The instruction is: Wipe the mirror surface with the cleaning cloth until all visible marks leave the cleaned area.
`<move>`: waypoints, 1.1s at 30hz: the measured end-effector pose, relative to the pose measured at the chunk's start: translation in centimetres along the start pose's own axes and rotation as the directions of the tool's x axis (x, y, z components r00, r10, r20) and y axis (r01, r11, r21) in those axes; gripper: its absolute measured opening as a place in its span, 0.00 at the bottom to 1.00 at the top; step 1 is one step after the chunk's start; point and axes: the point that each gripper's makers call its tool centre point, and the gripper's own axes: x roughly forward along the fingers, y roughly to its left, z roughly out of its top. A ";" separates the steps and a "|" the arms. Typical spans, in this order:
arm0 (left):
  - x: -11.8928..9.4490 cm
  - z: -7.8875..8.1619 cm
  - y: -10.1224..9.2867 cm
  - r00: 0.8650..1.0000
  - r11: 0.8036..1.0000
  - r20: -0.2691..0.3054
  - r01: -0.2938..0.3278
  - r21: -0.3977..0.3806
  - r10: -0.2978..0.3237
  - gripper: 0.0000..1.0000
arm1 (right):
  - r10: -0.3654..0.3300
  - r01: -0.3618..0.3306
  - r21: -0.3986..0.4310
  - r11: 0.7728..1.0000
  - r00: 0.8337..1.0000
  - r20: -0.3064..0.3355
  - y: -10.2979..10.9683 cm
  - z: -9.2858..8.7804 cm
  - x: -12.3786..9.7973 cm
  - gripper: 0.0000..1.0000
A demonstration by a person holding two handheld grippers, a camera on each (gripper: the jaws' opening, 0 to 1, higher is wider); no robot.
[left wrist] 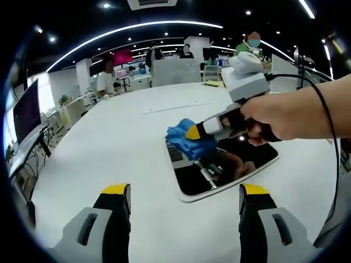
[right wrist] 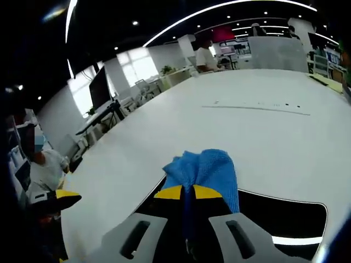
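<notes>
A rectangular mirror [left wrist: 233, 170] with a white frame lies flat on the white table [left wrist: 109, 142]. My right gripper [left wrist: 193, 132], held by a hand, is shut on a blue cleaning cloth [left wrist: 185, 139] and presses it onto the mirror's far left corner. In the right gripper view the blue cloth [right wrist: 211, 172] bunches out past my right gripper [right wrist: 187, 192], with the dark mirror [right wrist: 285, 216] beneath and to the right. My left gripper [left wrist: 185, 193] stands open near the table's front, short of the mirror, holding nothing. Its yellow-tipped jaw [right wrist: 60, 198] pokes in at the left of the right gripper view.
The table stretches wide and white around the mirror. Desks, monitors [left wrist: 26, 112] and seated people [right wrist: 205, 57] line the far side of the office. A person [right wrist: 41, 159] sits at lower left of the right gripper view. A black cable [left wrist: 329, 126] runs over the hand's wrist.
</notes>
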 end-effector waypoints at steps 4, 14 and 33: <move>0.0 -0.1 0.0 1.000 1.000 -0.002 0.001 -0.004 -0.001 0.81 | 0.011 -0.011 0.000 1.000 1.000 0.001 0.1 0.2 0.5 0.01; 0.1 -0.1 0.0 1.000 1.000 -0.003 0.002 -0.008 -0.002 0.81 | 0.019 -0.019 -0.017 1.000 1.000 0.010 0.5 0.3 0.8 0.01; 0.1 0.0 0.0 1.000 1.000 -0.003 0.003 -0.007 -0.003 0.81 | 0.019 -0.019 -0.010 1.000 1.000 0.010 0.9 0.1 0.5 0.01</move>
